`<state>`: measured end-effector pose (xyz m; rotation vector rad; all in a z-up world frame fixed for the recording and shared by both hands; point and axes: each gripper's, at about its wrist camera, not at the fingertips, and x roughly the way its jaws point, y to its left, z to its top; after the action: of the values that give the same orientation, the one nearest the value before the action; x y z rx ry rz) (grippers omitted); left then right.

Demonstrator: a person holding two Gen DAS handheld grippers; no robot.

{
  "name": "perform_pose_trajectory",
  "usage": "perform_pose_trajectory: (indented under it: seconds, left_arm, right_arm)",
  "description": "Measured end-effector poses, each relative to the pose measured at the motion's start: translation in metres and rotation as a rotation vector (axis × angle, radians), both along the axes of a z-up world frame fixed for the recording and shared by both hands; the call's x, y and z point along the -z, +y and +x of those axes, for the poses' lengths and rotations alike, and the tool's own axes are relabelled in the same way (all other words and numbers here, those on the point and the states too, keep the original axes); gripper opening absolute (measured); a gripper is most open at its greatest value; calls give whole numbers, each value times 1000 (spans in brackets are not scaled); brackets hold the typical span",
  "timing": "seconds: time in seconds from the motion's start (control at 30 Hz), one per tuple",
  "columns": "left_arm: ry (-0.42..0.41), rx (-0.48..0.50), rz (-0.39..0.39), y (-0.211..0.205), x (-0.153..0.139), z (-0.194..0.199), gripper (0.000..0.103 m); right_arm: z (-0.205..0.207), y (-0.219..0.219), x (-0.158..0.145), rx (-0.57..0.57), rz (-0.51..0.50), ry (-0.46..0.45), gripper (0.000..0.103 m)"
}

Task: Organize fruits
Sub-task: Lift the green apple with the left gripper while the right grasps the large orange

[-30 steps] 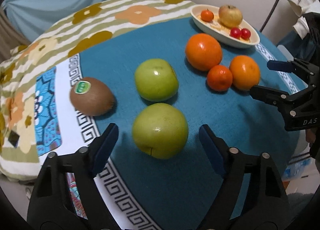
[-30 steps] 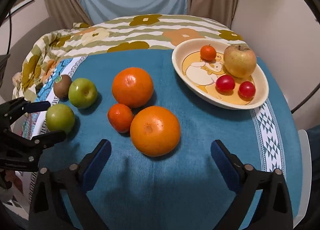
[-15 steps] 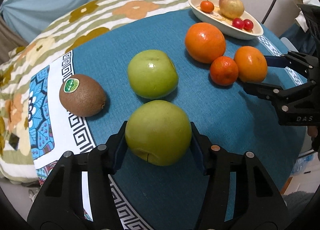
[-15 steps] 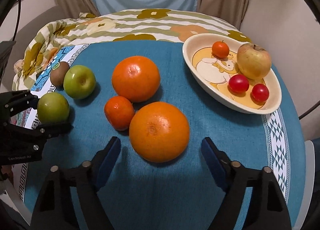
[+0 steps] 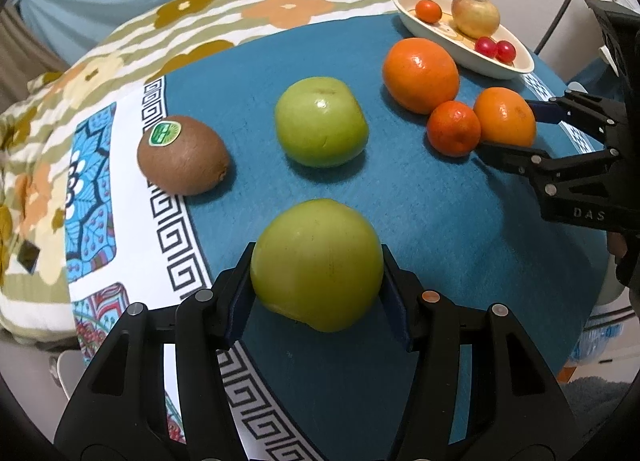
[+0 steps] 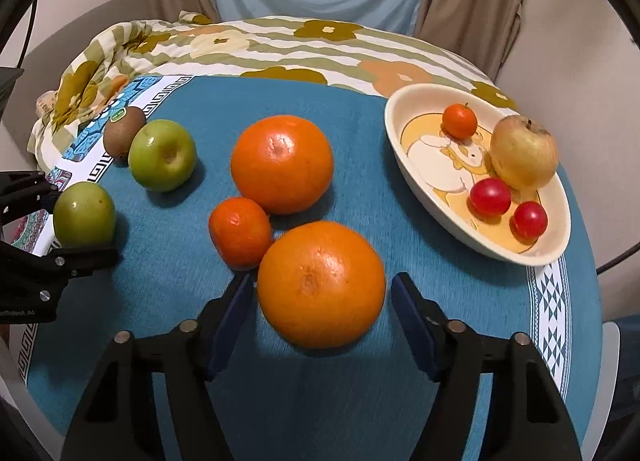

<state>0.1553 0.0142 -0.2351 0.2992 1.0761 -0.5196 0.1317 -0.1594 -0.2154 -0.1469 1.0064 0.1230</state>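
My left gripper is shut on a green apple, also seen in the right wrist view, just above the blue cloth. My right gripper is open around a large orange, with small gaps either side; the orange also shows in the left wrist view. A second green apple, a kiwi, a bigger orange and a small mandarin lie on the cloth. A cream oval dish holds a yellow apple, a small mandarin and two red tomatoes.
The round table wears a blue cloth over a flowered cover. The table edge drops off close behind both grippers. A wall and curtains stand beyond the dish.
My left gripper has closed on the near green apple and raised it slightly. My right gripper has moved forward and narrowed around the large orange.
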Motion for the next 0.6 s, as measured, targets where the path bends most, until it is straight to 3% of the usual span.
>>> perform_pose_trajectory:
  seconds: [0.33,0.6]
  left_arm:
    - [0,-39,-13,7,-15,-9,60]
    - [-24,-35,-35,9,-43,-16,60]
  right_arm:
    - [-6,-3,-4,1,28,9,55]
    - [-18,-7,-29,53,58,-7,55]
